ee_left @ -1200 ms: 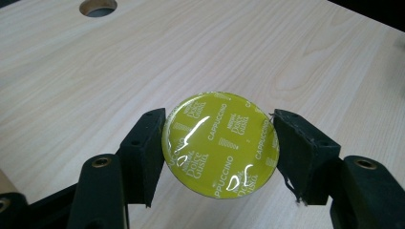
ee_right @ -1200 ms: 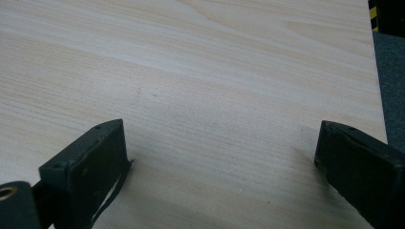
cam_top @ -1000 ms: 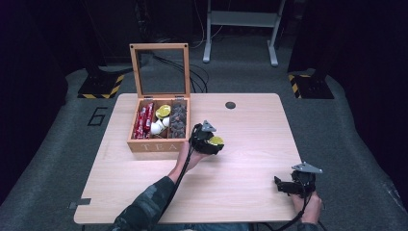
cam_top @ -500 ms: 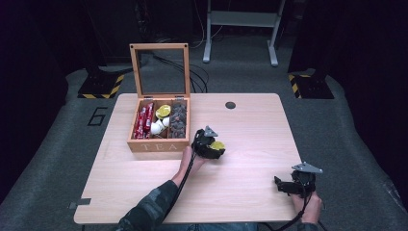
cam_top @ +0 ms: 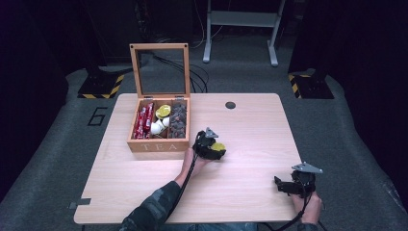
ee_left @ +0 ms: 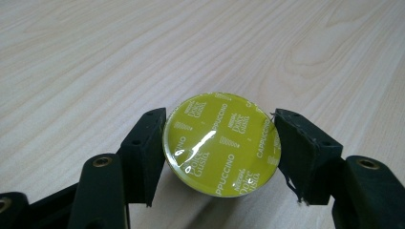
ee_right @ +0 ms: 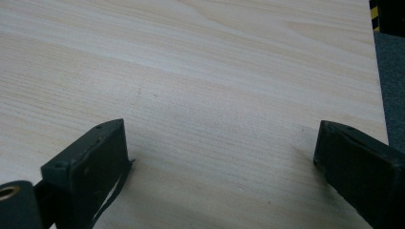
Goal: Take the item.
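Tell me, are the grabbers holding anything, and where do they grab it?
The left gripper holds a yellow-green Dolce Gusto cappuccino capsule, pinched on opposite sides of its round rim. The right gripper is open over the table, holding nothing.

Camouflage sleeve [cam_top: 151, 209]; black jaws, brass screws, grey three-cornered plates.

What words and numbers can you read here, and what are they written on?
"TEA": front of the wooden box.
"6": on the grey floor left of the table.
"Dolce Gusto" and "CAPPUCCINO", repeated: yellow-green lid of the coffee capsule held in the left gripper.
Small logo print on that lid: too small to read.
Red packets in the box: print too blurred to read.
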### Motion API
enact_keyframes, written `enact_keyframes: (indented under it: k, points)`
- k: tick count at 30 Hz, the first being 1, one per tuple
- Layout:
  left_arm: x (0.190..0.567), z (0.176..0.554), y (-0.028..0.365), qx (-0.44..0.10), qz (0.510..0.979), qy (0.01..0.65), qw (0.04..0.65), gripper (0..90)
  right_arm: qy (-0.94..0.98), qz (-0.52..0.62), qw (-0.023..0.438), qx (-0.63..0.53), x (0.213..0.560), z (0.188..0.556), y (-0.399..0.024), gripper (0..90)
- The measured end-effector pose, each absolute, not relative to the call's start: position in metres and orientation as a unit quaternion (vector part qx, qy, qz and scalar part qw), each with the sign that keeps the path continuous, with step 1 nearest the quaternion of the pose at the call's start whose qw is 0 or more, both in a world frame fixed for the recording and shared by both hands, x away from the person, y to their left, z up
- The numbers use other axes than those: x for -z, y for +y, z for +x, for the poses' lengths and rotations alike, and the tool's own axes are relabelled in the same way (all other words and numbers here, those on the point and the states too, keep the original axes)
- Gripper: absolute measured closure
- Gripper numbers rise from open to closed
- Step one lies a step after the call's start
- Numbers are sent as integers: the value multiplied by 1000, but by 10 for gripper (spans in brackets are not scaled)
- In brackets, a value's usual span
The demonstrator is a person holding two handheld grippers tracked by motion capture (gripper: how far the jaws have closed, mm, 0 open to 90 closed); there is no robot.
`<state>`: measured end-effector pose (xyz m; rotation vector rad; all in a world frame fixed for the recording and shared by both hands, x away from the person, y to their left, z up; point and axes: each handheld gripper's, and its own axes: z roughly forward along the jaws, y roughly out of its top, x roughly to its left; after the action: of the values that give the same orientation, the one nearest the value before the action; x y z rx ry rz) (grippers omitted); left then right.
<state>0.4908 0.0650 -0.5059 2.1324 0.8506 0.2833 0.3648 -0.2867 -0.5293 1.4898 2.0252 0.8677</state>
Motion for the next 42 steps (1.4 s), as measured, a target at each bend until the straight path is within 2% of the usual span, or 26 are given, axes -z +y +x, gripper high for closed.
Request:
enact_keyframes:
  k: [7, 10, 20, 42]
  points:
    - [506, 489, 68, -107, 843, 339, 404, 366, 740, 544, 239, -317, 529, 365, -287, 40]
    - [504, 488, 68, -103, 845, 338, 401, 288, 739, 544, 239, -317, 529, 365, -287, 40]
    - [482, 473, 74, -113, 844, 317, 418, 160, 740, 542, 241, -317, 529, 365, -286, 40]
    - [446, 438, 116, -144, 843, 304, 419, 138, 739, 544, 242, -316, 529, 365, -286, 39]
